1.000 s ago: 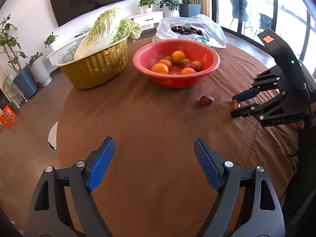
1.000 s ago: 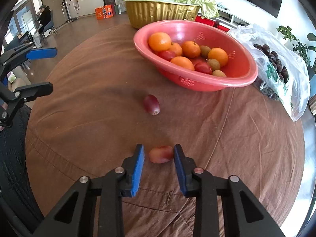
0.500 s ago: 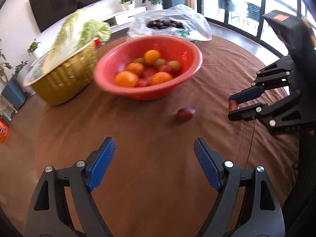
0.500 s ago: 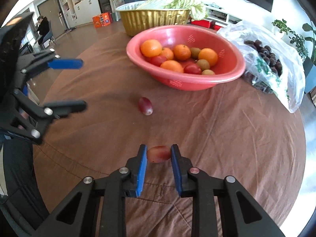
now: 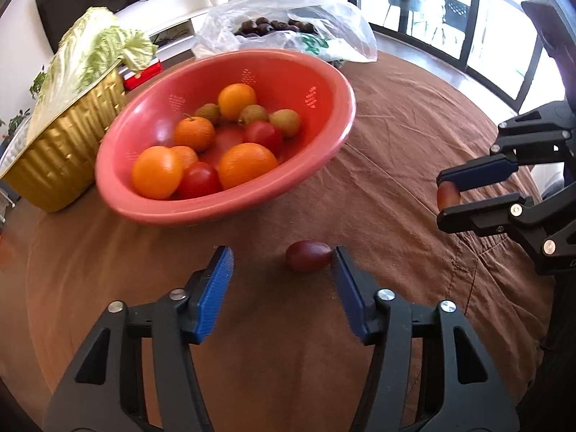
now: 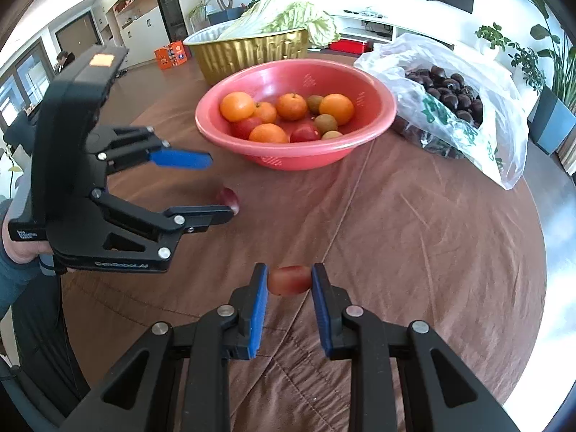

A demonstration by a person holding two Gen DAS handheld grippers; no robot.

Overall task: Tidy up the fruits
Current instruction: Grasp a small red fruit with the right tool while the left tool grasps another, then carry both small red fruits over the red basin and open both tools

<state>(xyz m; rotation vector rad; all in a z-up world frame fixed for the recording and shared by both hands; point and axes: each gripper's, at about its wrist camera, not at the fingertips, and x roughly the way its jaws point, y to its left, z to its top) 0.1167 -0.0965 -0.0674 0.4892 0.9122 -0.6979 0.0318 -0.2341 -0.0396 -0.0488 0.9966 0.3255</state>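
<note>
A red plastic bowl [image 5: 324,151] [image 6: 374,133] holds oranges, red fruits and small brownish fruits. A dark red oval fruit [image 5: 309,255] [image 6: 230,197] lies on the brown tablecloth, between the fingers of my open left gripper [image 5: 282,262] [image 6: 212,185] and close to its right finger. My right gripper [image 6: 289,280] [image 5: 444,196] is shut on a lighter red oval fruit [image 6: 289,280] [image 5: 448,196], held just above the cloth to the right of the bowl.
A gold foil tray [image 5: 64,154] [image 6: 252,54] with a napa cabbage [image 5: 90,54] stands behind the bowl on the left. A plastic bag of dark chestnuts [image 5: 288,28] [image 6: 453,104] lies behind it on the right. The round table's edge [image 6: 554,252] curves at right.
My left gripper has moved forward to straddle the dark red fruit. My right gripper has closed on the lighter red fruit and lifted it slightly.
</note>
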